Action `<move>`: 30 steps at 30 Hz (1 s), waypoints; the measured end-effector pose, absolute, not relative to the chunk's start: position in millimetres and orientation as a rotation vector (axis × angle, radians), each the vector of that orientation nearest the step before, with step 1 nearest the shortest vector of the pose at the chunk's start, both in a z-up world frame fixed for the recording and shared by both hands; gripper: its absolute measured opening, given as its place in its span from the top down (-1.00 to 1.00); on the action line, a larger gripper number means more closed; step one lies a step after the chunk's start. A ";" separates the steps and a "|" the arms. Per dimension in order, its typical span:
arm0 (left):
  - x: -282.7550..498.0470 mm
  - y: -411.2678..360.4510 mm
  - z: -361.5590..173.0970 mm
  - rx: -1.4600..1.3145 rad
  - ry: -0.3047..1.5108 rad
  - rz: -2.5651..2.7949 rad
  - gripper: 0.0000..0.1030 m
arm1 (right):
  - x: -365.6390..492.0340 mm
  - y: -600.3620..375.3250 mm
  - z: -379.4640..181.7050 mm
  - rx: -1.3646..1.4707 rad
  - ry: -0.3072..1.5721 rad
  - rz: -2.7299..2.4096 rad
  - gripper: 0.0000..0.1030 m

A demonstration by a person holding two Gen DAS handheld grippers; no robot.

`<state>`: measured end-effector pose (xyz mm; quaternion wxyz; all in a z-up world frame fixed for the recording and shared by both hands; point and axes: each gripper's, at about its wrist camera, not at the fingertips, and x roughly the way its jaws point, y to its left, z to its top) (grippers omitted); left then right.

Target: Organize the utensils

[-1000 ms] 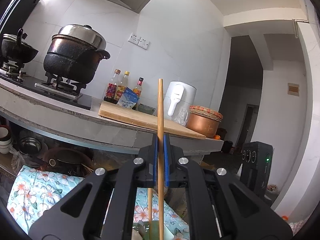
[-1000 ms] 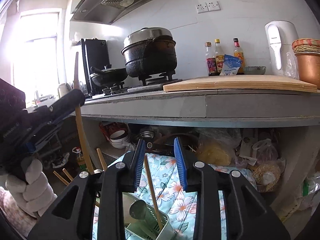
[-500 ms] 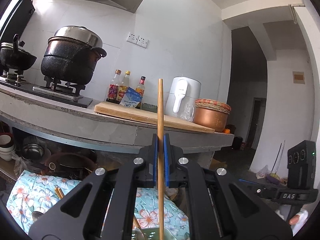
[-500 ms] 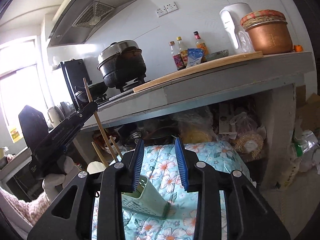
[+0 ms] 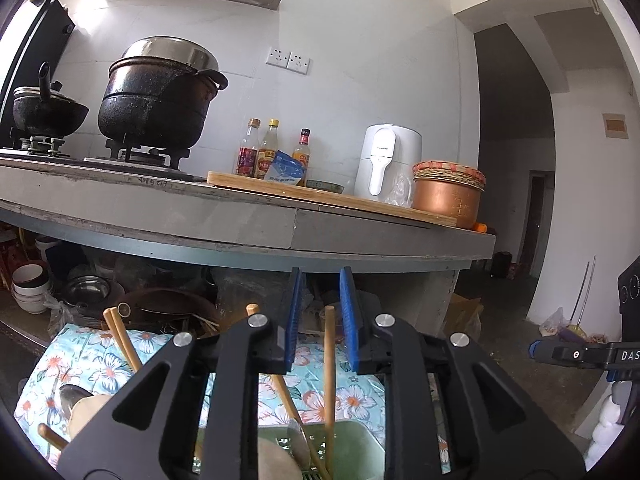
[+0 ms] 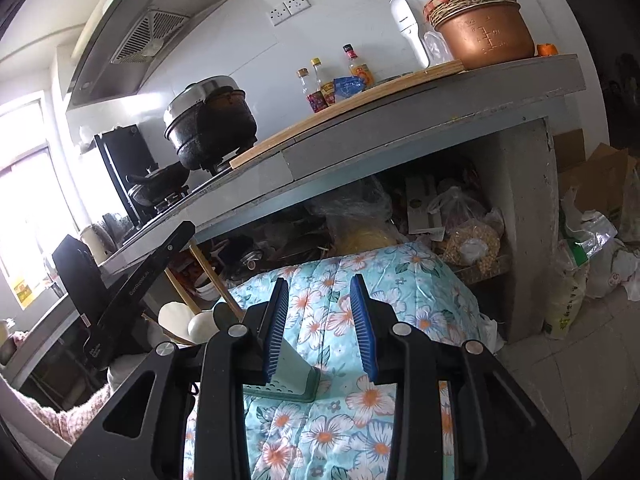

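A: Kitchen setting: a floral cloth (image 5: 120, 360) covers the low desk in front of the cooking counter. Where is the wooden chopstick (image 5: 329, 364)?

B: It stands nearly upright between the pads of the left tongs (image 5: 320, 320), its lower end inside the pale green utensil holder (image 5: 360, 452). The jaws are opening, and gaps show on both sides of the stick, so the pads no longer press it. The holder now appears to carry it.

A: Why upright?

B: Judgement: a vertical stick drops straight into the compartment and comes to lean on the wall. A metal spoon (image 5: 298, 440) and other sticks already lean in the same holder.

A: State of the right tongs (image 6: 320, 320)?

B: Released. Its jaws stand apart with nothing between them, above the cloth and the holder's corner (image 6: 288, 376). It looks parked clear of the drop.

A: Other items?

B: More chopsticks (image 5: 120, 340) rise at the left, beside pale rounded utensils too close to identify. The black pot (image 5: 156, 108) and sauce bottles (image 5: 272, 148) on the counter behind take no part.
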<state>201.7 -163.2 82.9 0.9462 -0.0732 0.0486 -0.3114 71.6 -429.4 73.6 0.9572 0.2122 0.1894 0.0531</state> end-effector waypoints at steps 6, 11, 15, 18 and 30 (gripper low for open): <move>177.0 -140.4 97.3 -0.148 0.090 -0.636 0.17 | 66.4 -411.1 74.9 0.406 0.411 0.134 0.34; 145.2 -114.1 104.3 -0.094 0.131 -0.635 -0.35 | 59.1 -375.6 76.9 0.309 0.445 0.139 -0.21; 129.0 -100.3 95.4 -0.040 0.271 -0.604 -0.42 | 48.5 -343.2 79.3 0.234 0.455 0.116 -0.60; 116.2 -90.5 84.3 -0.010 0.347 -0.526 -0.62 | 39.1 -323.9 79.6 0.192 0.457 0.089 -0.80; 98.5 -67.4 55.2 -0.008 0.517 -0.202 -0.78 | 33.3 -284.9 61.6 0.140 0.602 -0.032 -0.88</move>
